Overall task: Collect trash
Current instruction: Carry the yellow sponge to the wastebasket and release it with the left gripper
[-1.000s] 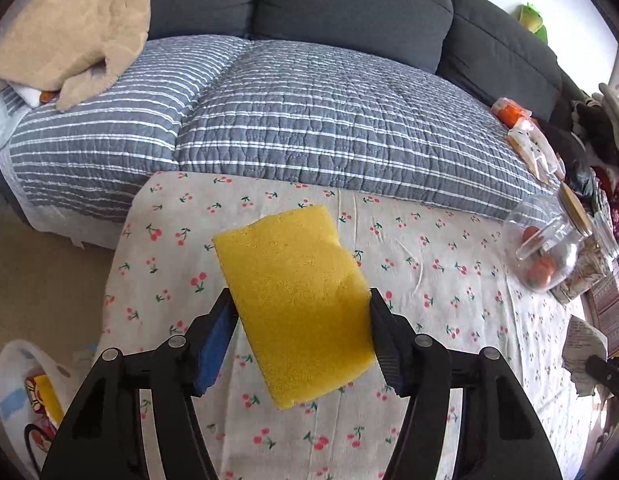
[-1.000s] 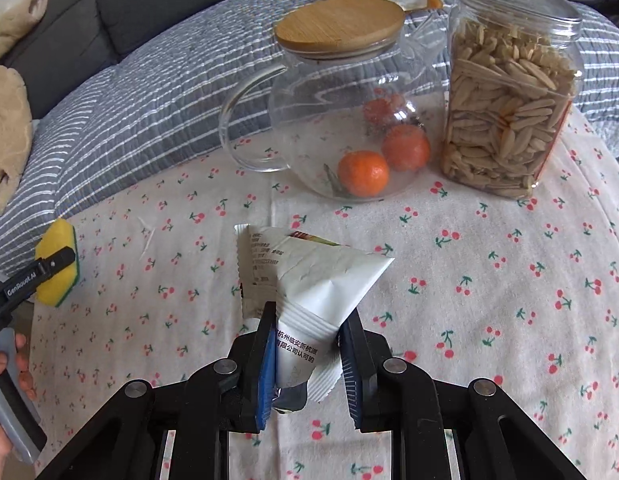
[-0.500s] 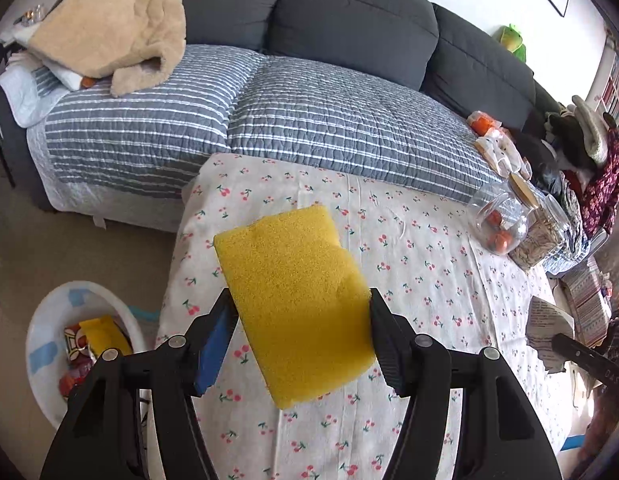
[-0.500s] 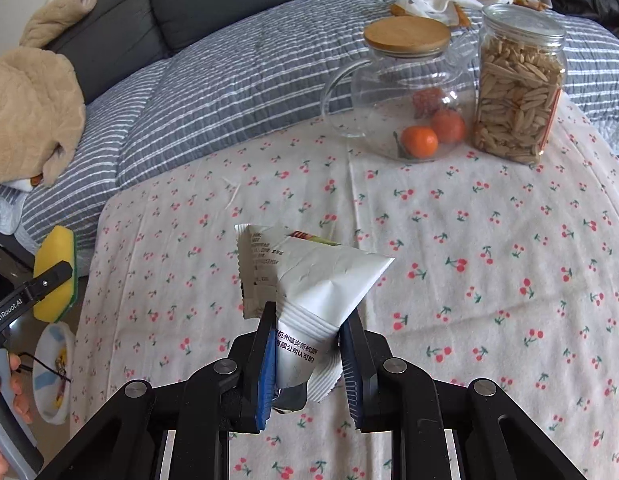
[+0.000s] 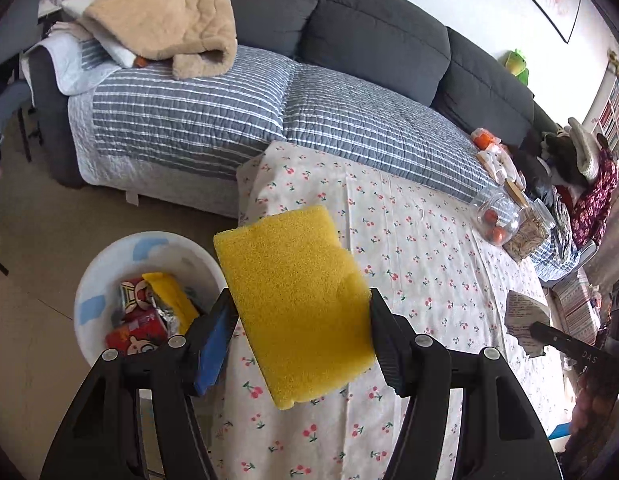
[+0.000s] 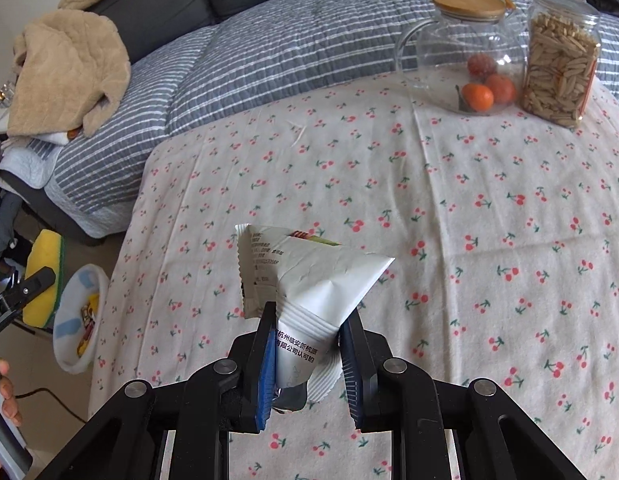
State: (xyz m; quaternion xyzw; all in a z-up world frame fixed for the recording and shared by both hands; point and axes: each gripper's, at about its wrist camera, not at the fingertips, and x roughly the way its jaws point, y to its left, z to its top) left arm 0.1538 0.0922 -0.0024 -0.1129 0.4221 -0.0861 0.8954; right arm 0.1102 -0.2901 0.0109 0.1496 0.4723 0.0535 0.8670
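My left gripper (image 5: 299, 344) is shut on a yellow sponge (image 5: 293, 300), held in the air over the left edge of the cherry-print table, just right of a white trash bin (image 5: 109, 256) on the floor that holds wrappers. My right gripper (image 6: 309, 356) is shut on a white snack wrapper (image 6: 309, 276) with printed text, held above the tablecloth (image 6: 429, 208). The right wrist view also shows the sponge (image 6: 43, 276) in the left gripper and the bin (image 6: 75, 320) at the far left. The wrapper (image 5: 523, 316) appears at the right of the left wrist view.
A glass pitcher with oranges (image 6: 469, 60) and a jar of seeds (image 6: 561, 60) stand at the table's far right. A sofa with a striped grey quilt (image 5: 309, 120) and a beige blanket (image 5: 169, 12) lies behind the table.
My left gripper has pulled back and left with the sponge, bringing the bin into view beside it. My right gripper has pulled back from the pitcher, still holding the wrapper.
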